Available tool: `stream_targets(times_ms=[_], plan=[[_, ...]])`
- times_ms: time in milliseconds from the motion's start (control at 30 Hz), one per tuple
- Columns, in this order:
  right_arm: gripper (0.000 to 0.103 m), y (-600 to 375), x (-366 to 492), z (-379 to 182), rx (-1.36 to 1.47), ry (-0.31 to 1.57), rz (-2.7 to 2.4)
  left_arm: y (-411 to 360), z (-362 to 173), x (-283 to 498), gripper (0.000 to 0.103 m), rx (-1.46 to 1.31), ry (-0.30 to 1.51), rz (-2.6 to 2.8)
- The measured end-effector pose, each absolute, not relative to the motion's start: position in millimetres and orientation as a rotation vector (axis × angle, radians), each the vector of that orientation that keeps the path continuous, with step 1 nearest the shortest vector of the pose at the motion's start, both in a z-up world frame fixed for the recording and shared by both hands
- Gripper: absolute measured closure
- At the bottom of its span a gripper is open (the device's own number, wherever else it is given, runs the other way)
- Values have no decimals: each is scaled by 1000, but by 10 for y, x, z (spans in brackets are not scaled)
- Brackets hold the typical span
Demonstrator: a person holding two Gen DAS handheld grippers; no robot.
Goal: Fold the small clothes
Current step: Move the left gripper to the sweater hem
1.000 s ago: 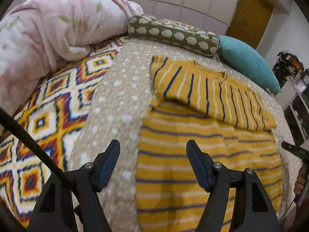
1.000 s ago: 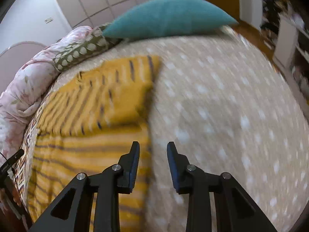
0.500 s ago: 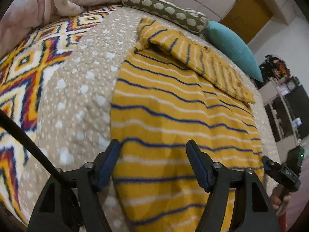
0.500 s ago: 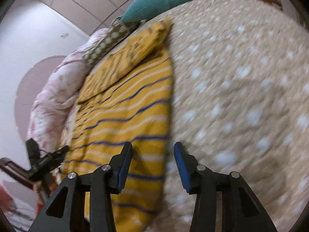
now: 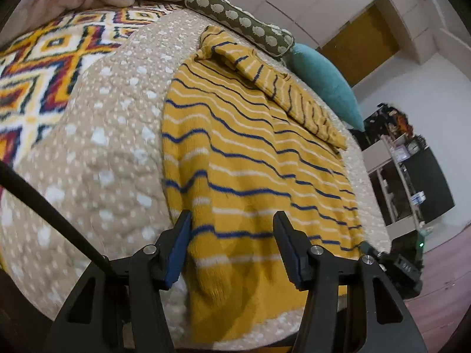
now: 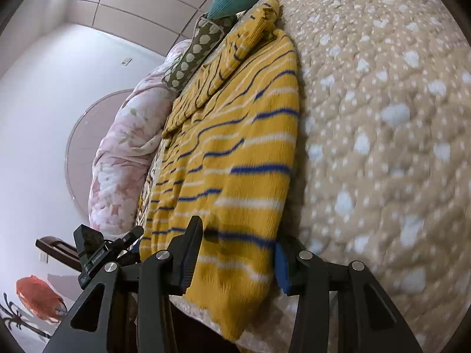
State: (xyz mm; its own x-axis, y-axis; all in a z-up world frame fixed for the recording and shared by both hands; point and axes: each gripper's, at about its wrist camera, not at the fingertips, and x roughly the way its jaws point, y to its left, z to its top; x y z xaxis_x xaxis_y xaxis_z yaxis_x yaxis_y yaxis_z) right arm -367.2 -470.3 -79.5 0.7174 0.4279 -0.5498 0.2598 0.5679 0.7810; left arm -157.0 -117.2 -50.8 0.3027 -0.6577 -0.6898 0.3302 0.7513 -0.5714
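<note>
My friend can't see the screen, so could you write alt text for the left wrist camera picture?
An open left gripper hangs over the near hem of a yellow striped sweater spread on a beige dotted bedspread. The sleeves are folded across its top, near a green patterned bolster and a teal pillow.

Beige dotted quilt (image 5: 117, 135) covers bed. Geometric blanket (image 5: 44, 67) at left edge; pink floral duvet (image 6: 123, 153), olive bolster (image 5: 241, 26), teal pillow (image 5: 326, 82) along head edge.
</note>
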Motion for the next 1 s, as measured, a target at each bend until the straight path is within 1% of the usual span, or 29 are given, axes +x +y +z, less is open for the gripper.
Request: stream_targets(times_ms=[300,467,600,767,833,867,933,1000], plan=[[55,-4512,-3762,-813,971,802,127,-1074,-468,-1803,49,-472,1088,-732],[59,-4535,-3776,-829,974,800,118,-833,-295,-1833,49,-423,995,-628],[60,-4523,-3805,-838,971,793,106,-744,-405,-1690,49,-459,1045,-621],[60,-4528,-3816,-836,970,793,105,-999,-620,-1648,49,-492,1130,-768],[60,-4521,-3817,-835,970,792,104,-1098,-681,-1637,48,-485,1131,-774],[60,-4505,-3817,-831,970,790,102,-1131,-695,-1629,48,-487,1128,-777],[60,-4479,-3821,-828,970,786,99,-1144,-692,-1624,40,-508,1125,-792],[60,-4458,-3826,-827,973,782,96,-1118,-698,-1646,40,-533,1124,-820]])
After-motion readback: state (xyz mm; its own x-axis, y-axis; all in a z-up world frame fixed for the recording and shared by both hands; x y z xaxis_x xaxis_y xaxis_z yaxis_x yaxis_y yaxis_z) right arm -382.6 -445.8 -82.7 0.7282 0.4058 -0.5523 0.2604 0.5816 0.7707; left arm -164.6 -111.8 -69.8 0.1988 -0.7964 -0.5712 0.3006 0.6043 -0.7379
